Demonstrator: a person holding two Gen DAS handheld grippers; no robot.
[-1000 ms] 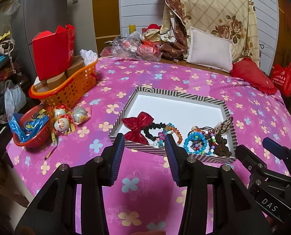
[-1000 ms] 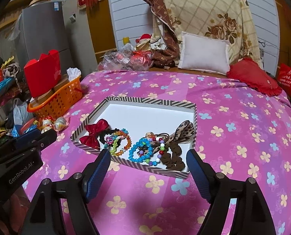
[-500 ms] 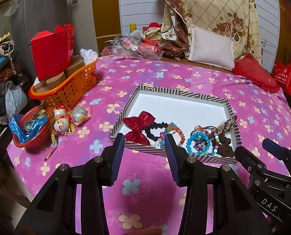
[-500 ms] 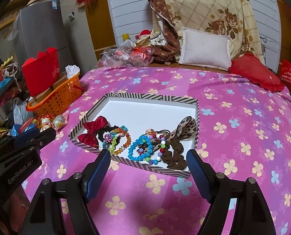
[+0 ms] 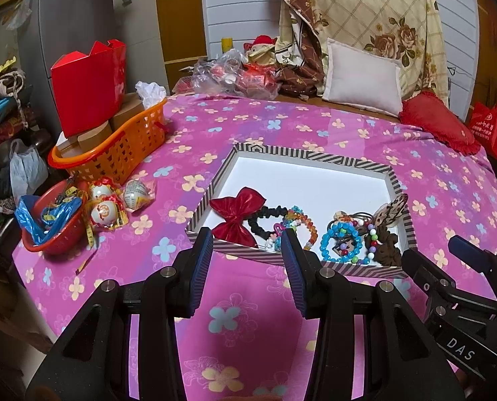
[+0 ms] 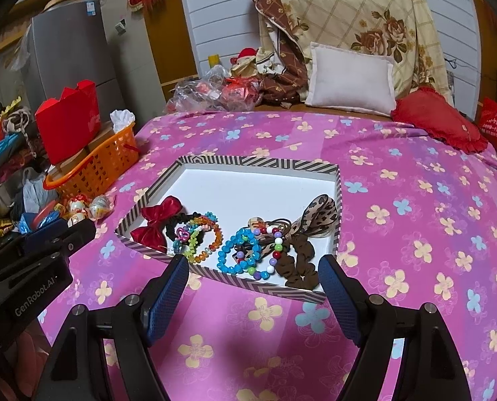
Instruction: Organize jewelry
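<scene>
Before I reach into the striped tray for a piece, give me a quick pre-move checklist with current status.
1. Left gripper empty, jaws apart: ok.
2. Right gripper empty, jaws wide: ok.
3. Striped-rim white tray flat on the pink floral cloth: ok.
4. Red satin bow lying clear at the tray's left end: ok.
5. Blue bead bracelet separate from the multicoloured bead bracelet: not ok, they overlap.
6. Brown scrunchie free of the leopard-print ribbon: cannot tell.

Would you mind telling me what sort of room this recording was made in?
Most likely a lived-in bedroom. The tray of bracelets and hair ties sits on a bed with a pink flowered sheet; a white pillow and folded quilt are piled at its head, with a fridge alongside.
</scene>
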